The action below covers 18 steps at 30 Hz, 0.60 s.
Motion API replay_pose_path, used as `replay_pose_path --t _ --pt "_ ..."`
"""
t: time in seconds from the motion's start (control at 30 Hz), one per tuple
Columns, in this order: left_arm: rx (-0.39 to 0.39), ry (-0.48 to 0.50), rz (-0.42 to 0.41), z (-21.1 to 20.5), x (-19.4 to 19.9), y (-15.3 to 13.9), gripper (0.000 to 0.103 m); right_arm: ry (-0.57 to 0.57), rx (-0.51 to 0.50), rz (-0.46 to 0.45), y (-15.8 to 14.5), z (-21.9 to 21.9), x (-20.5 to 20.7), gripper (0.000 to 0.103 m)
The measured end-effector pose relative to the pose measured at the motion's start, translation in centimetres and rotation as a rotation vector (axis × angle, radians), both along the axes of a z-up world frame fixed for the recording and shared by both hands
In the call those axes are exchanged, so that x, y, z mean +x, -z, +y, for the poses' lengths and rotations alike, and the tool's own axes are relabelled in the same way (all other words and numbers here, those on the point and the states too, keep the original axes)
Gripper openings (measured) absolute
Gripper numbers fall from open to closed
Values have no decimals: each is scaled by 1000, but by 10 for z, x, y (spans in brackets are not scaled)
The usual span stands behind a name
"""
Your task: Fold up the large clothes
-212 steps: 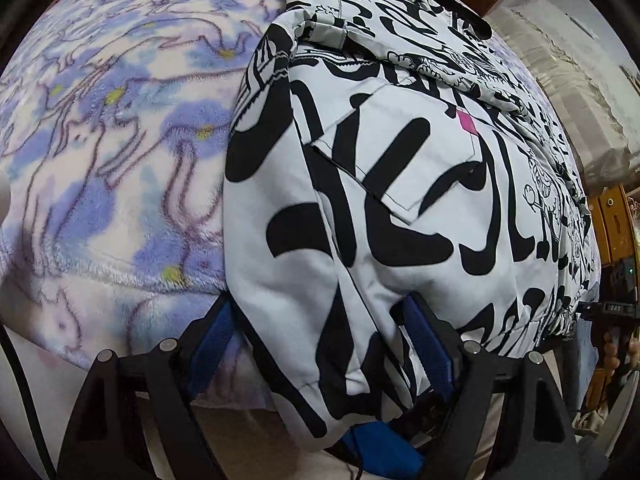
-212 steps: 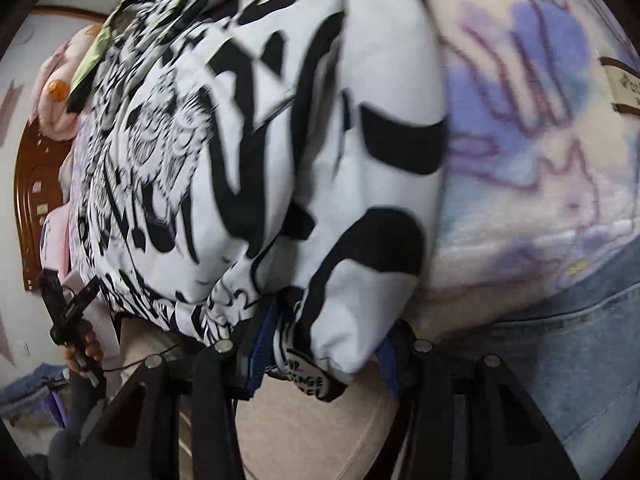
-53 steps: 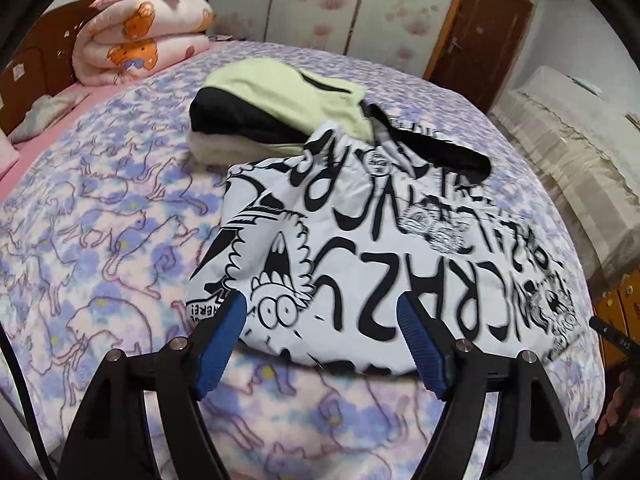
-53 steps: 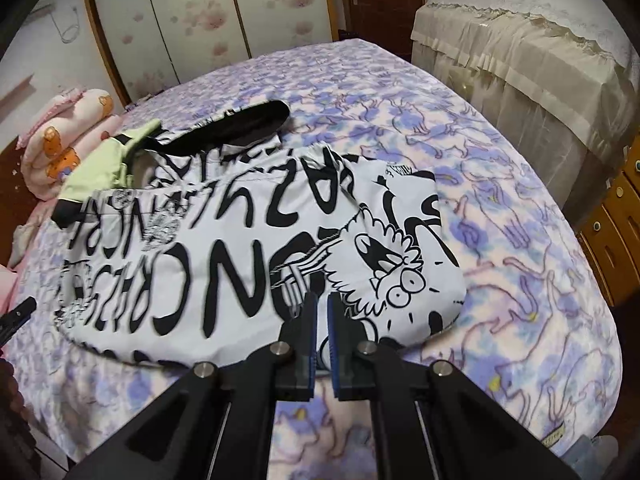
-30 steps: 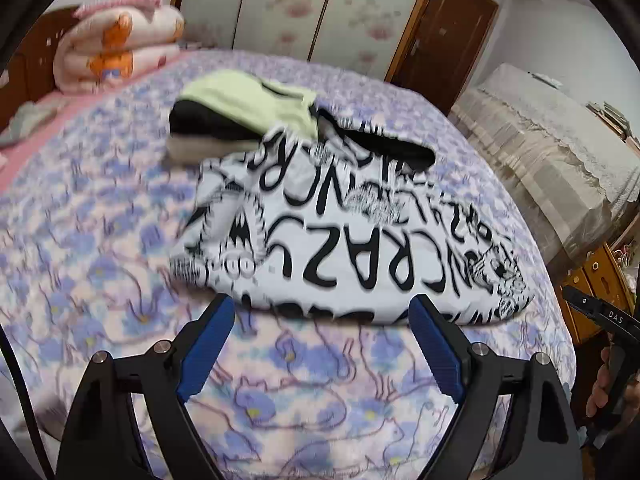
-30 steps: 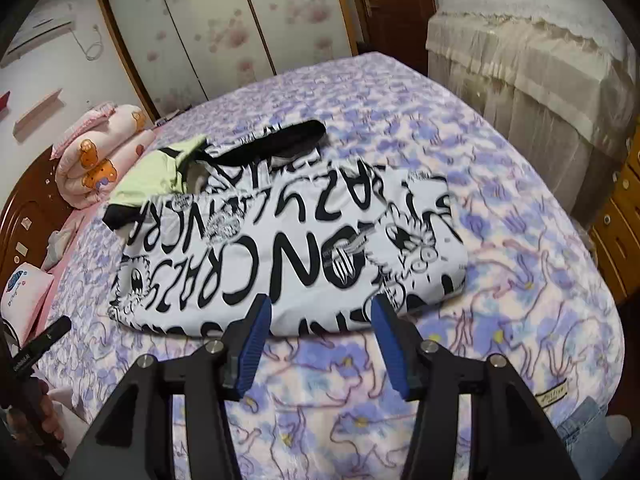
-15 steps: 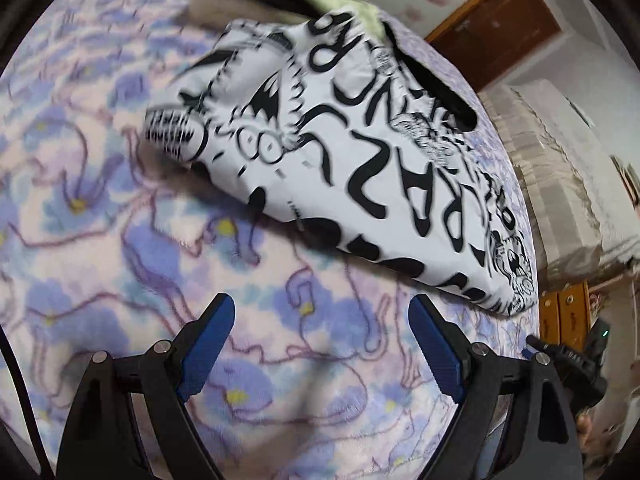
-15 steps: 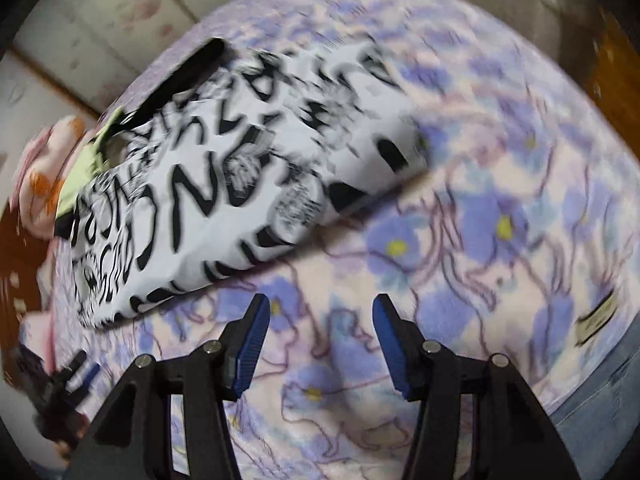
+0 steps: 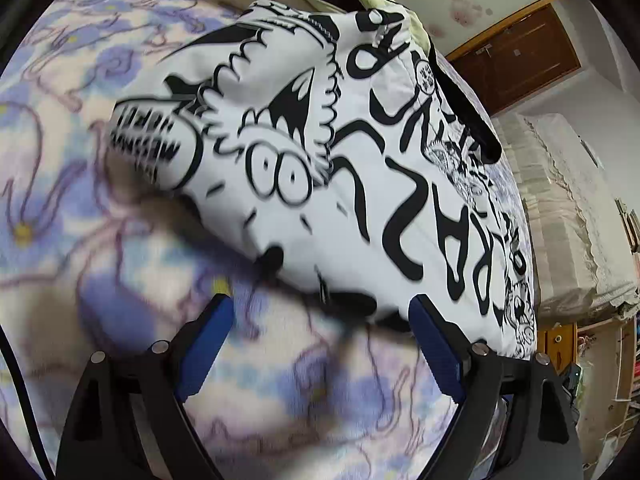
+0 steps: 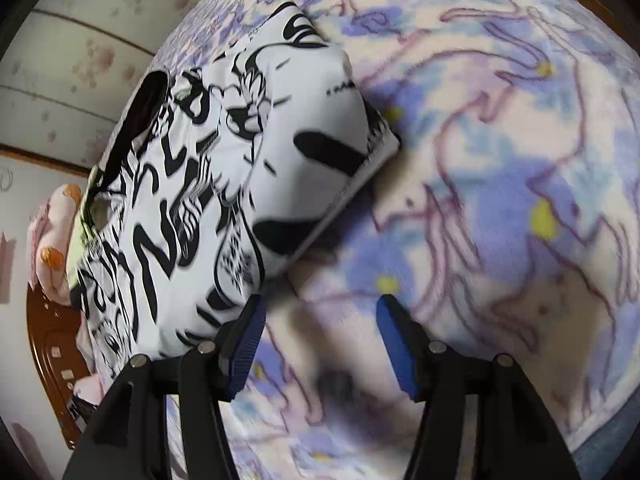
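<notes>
Both hand-held grippers have dropped low over the bed: the left hand-held gripper gapes wide and empty, and the right hand-held gripper, jaws just opening, holds nothing. Just beyond their tips lies the folded black-and-white garment, its near edge probably next to be gripped for another fold.

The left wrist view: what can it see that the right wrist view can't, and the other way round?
Only the left wrist view shows the brown door, the draped furniture and the garment's cartoon face with round eyes. Only the right wrist view shows the wooden headboard, the pink bedding and the garment's other end. Both show the black-and-white garment lying on the purple blanket, with open blue-padded jaws just short of its near edge.
</notes>
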<state>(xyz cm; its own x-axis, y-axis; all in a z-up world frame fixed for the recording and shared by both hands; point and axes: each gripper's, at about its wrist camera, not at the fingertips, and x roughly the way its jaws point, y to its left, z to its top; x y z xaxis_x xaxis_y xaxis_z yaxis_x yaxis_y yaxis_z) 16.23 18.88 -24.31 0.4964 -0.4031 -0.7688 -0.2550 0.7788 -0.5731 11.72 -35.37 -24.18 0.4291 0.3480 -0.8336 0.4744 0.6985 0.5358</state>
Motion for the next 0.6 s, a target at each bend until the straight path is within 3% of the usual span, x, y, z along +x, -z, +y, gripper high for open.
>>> replay_pose_path --t 0.4,0.6 --pt "5 -72 -22 17 39 1 88 -11 -14 -62 0 0 26 60" --pt "29 -71 -21 14 45 3 88 30 75 -134 0 -17 14 60"
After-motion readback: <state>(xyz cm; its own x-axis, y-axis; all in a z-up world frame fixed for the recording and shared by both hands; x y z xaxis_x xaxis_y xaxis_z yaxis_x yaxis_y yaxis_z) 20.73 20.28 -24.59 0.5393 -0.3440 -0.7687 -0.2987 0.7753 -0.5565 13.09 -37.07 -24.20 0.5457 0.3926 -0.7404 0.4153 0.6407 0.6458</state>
